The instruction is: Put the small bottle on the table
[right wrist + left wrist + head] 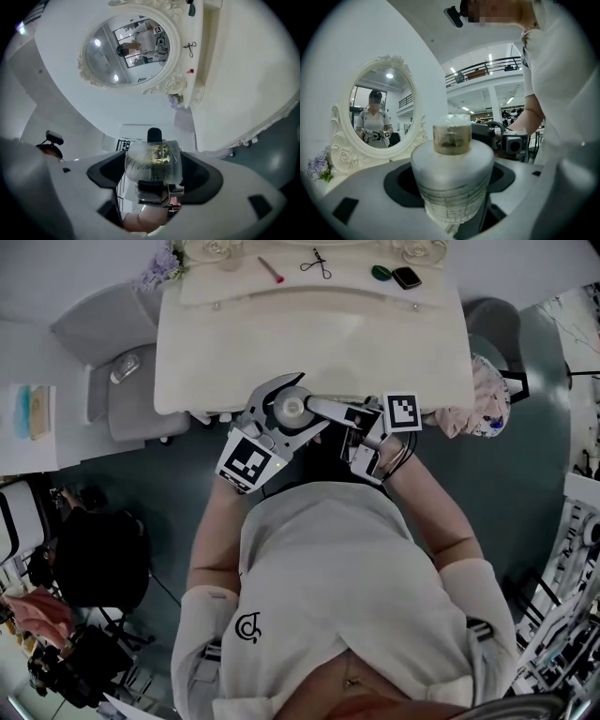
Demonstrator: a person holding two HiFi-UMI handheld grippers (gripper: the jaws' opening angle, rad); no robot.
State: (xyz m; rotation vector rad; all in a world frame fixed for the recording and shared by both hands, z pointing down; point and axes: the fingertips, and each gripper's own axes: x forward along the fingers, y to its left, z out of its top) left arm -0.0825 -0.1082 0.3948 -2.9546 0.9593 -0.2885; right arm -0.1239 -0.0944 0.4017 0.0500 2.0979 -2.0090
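Observation:
The small bottle (293, 410) is white and round, with a clear cap over a gold top. It hangs just off the front edge of the cream dressing table (375, 343), in front of the person's chest. My left gripper (287, 401) comes in from the lower left and is shut on its body (452, 173), jaws wide. In the left gripper view the cap stands upright above the jaws. My right gripper (323, 413) reaches in from the right. In its own view the clear cap end (153, 161) sits between both pads and touches them.
At the table's far edge lie scissors (316, 262), a red-tipped stick (271, 270), a green item (381, 273) and a black one (407, 277). An ornate oval mirror (382, 110) stands behind. A grey chair (122, 362) stands left; a patterned cloth (483, 399) hangs right.

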